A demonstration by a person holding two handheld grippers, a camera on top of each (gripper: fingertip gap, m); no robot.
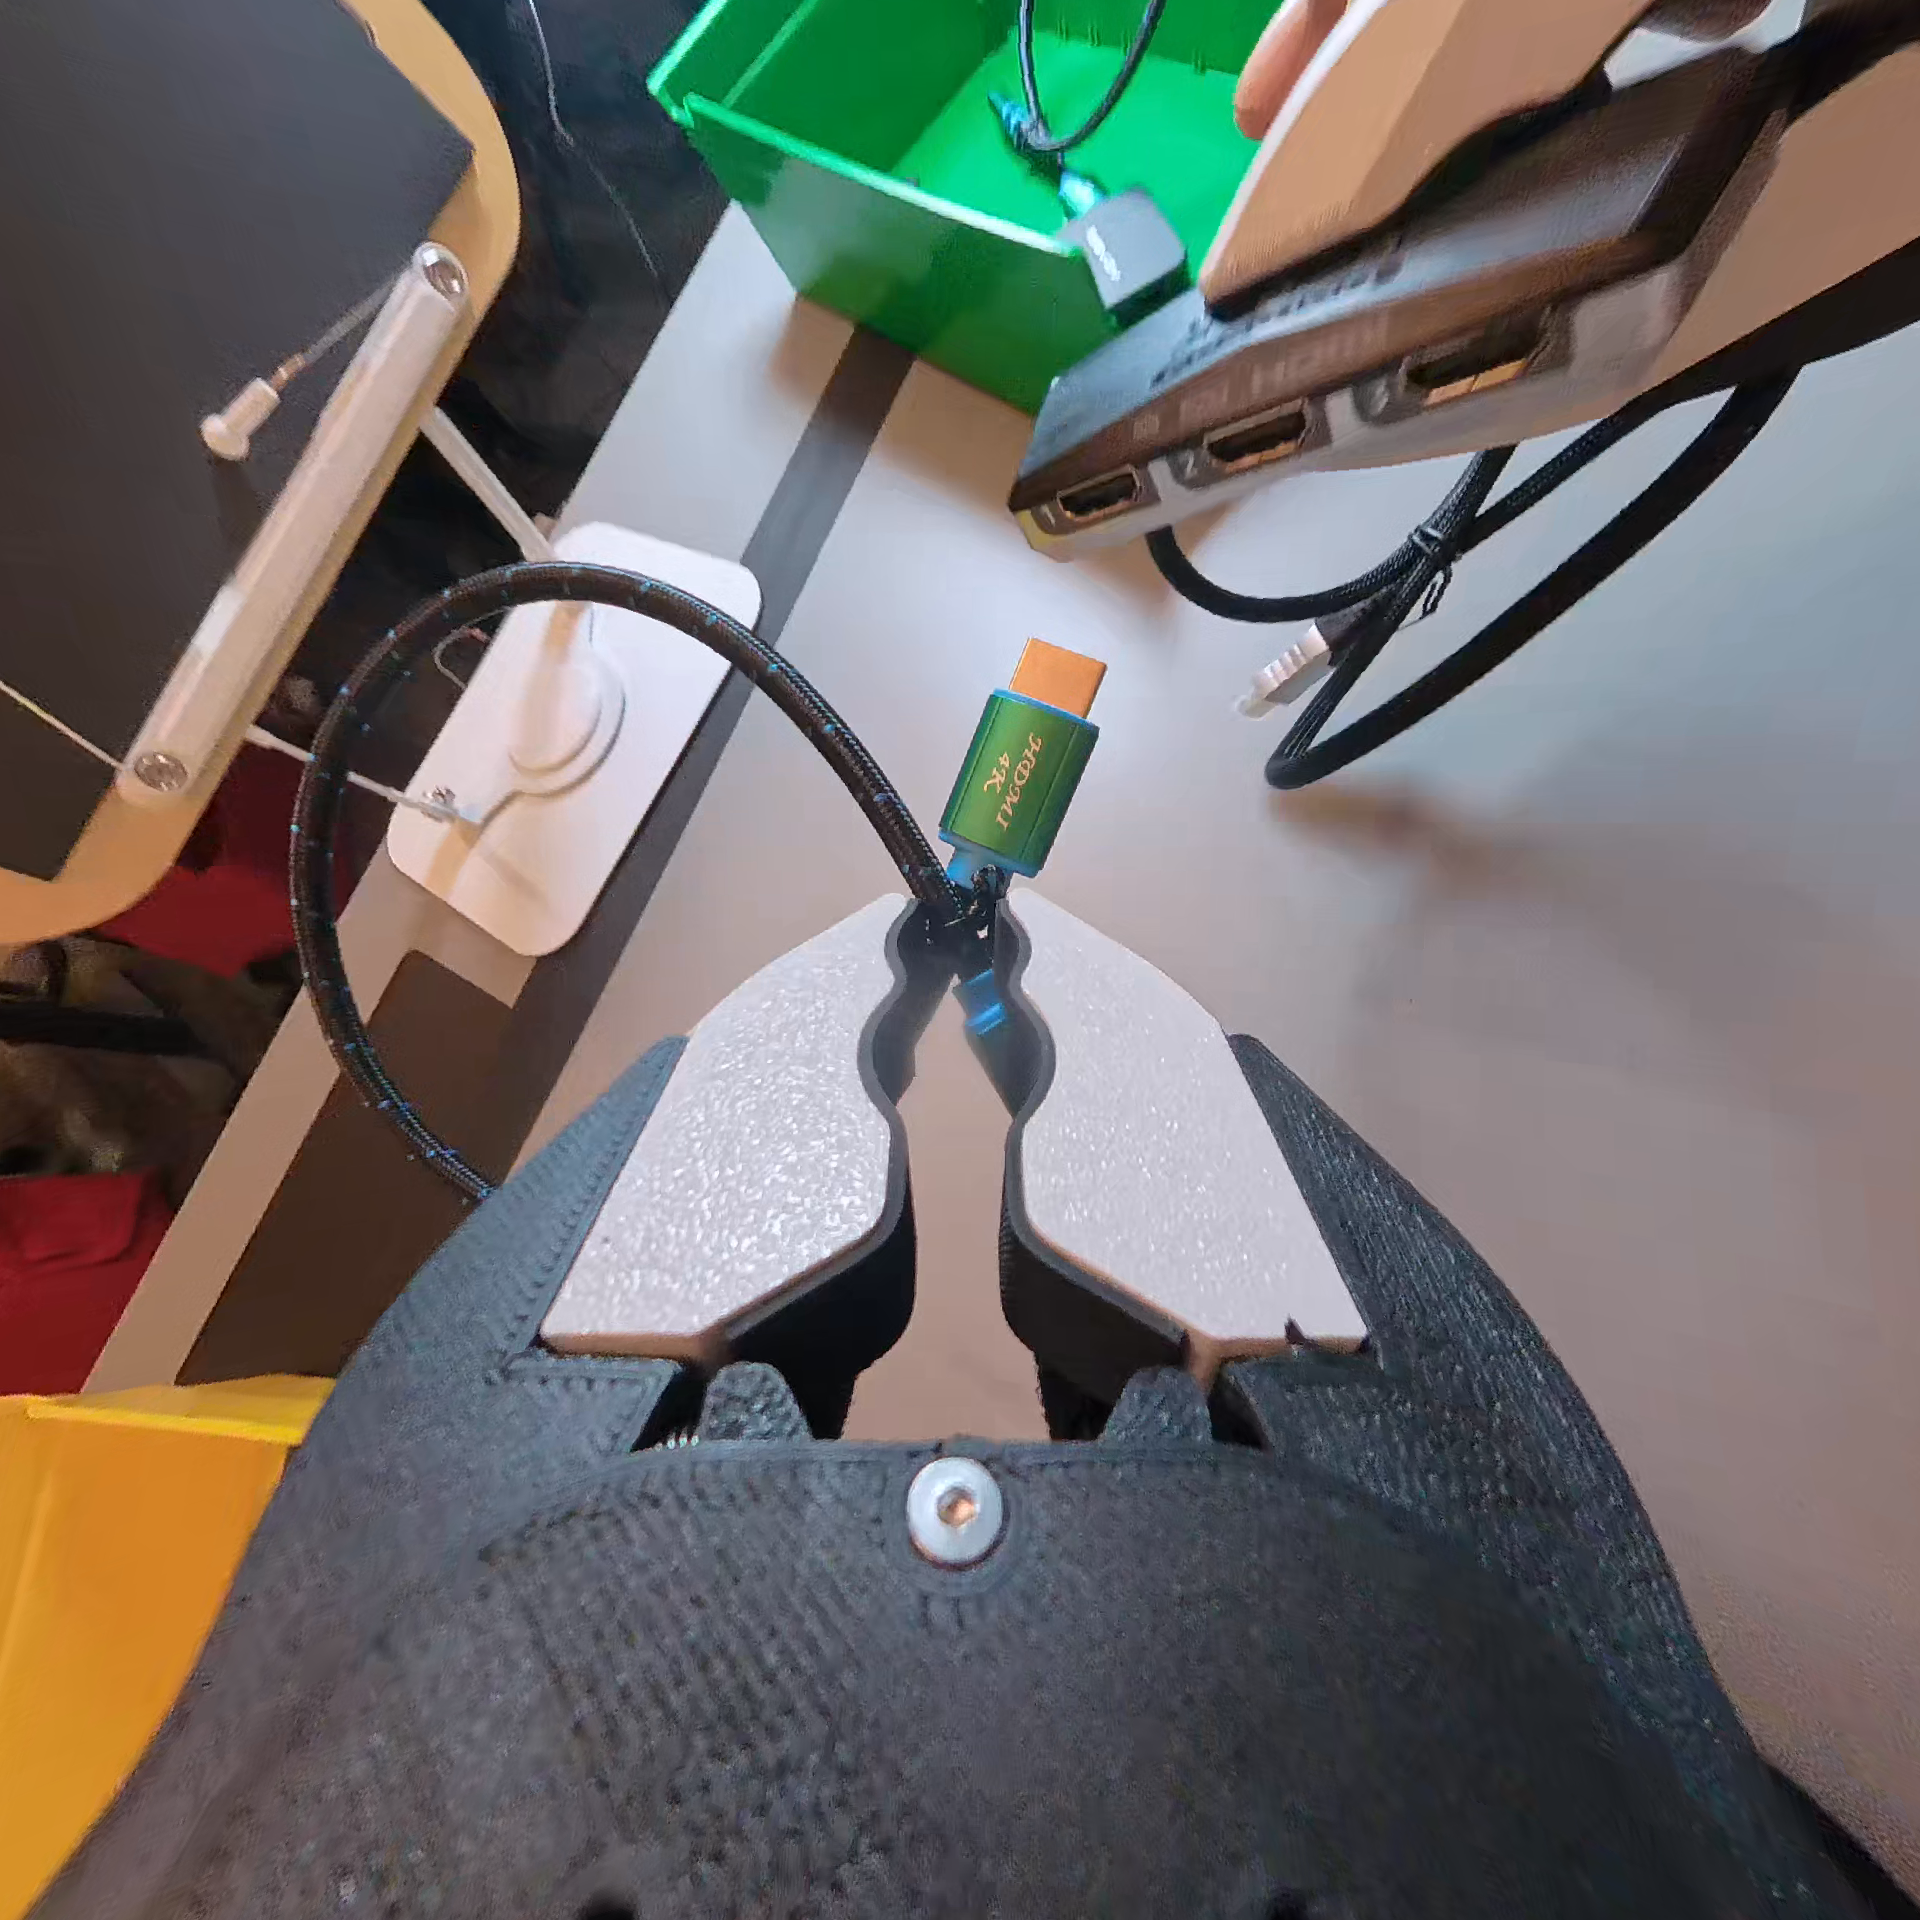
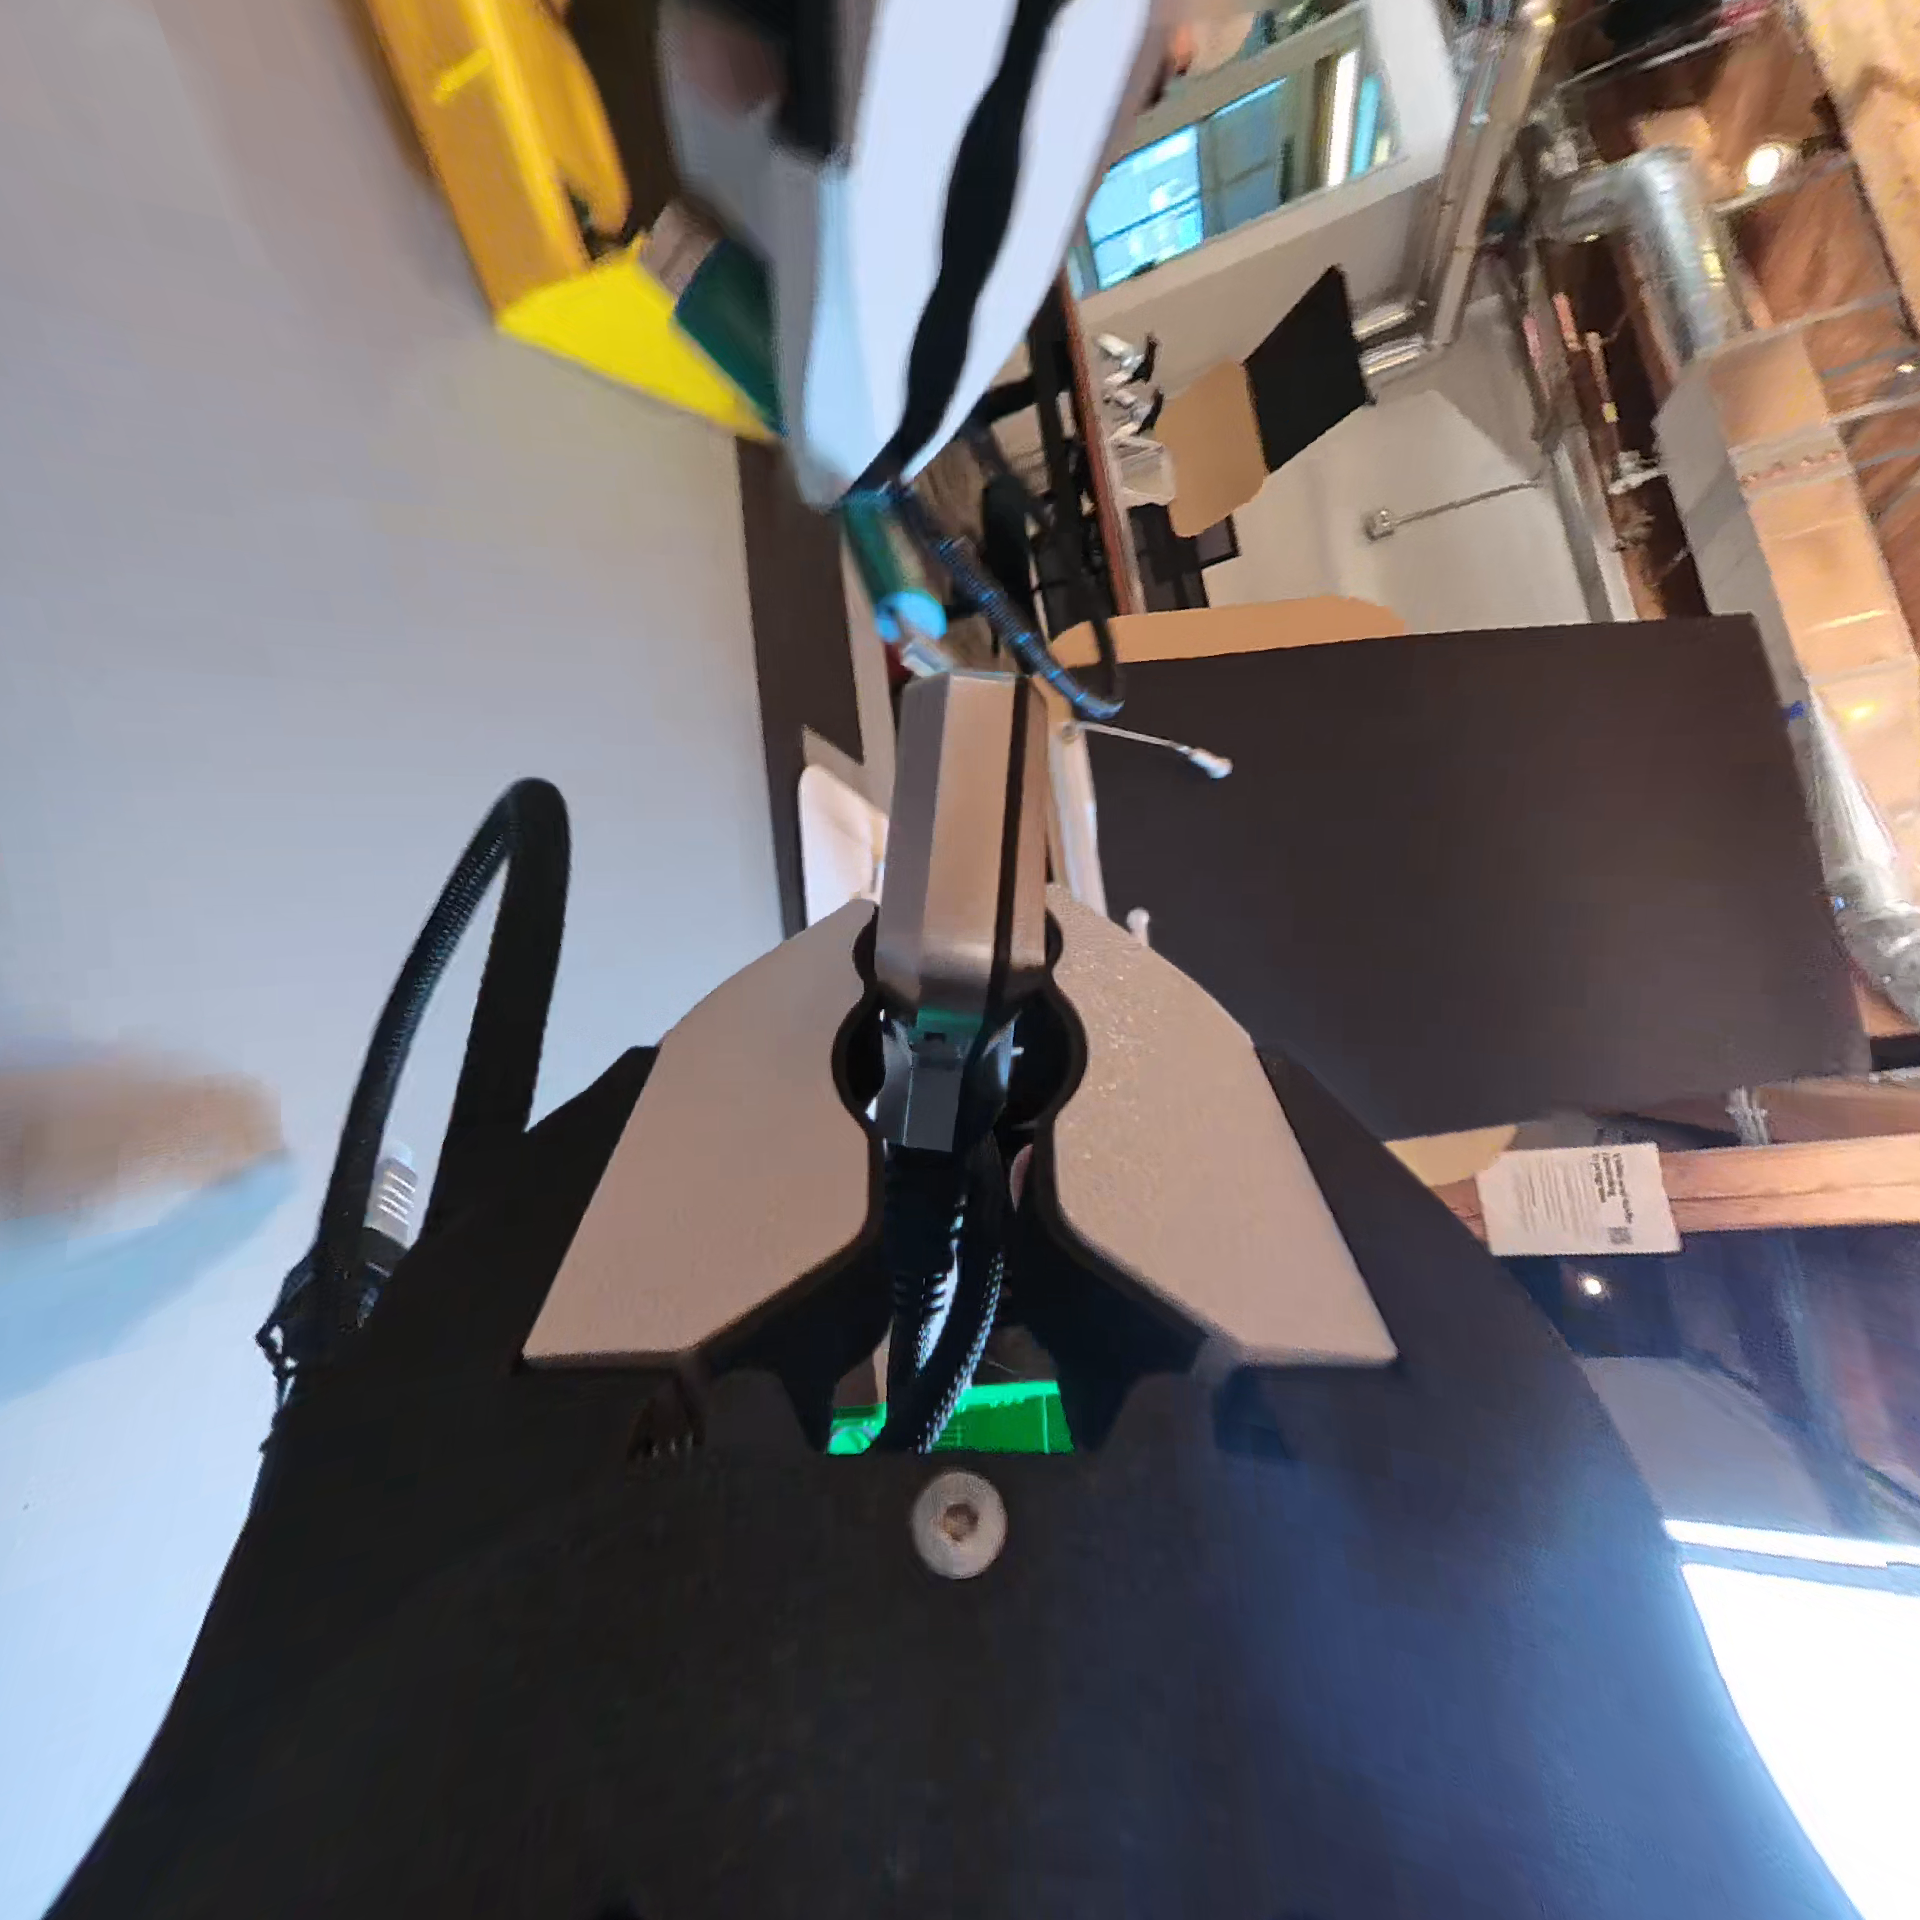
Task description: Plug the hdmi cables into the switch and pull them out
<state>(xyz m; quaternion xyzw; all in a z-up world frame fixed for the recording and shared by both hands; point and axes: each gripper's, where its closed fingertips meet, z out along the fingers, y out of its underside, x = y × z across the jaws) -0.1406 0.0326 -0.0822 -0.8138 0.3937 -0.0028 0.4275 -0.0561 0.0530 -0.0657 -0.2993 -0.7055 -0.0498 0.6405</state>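
My left gripper [image 1: 961,906] is shut on a black braided HDMI cable [image 1: 436,686] just behind its green plug [image 1: 1020,774]. The plug's gold tip points up toward the switch [image 1: 1278,416] and stands well short of it. The switch is a grey-and-black box with three empty ports facing the plug. My right gripper [image 2: 961,951] is shut on the switch [image 2: 961,821] and holds it above the table, edge-on in the right wrist view. A black cable [image 2: 925,1247] is plugged into its rear. The green plug [image 2: 883,566] shows blurred beyond the switch.
A green bin [image 1: 894,218] holding a black adapter [image 1: 1135,255] stands behind the switch. A yellow bin [image 1: 114,1621] is at the lower left. A monitor's white base [image 1: 582,748] sits at the table's left edge. Black cables [image 1: 1382,623] loop on the table under the switch. The left gripper's tips are roughly 10 centimeters from the right gripper's.
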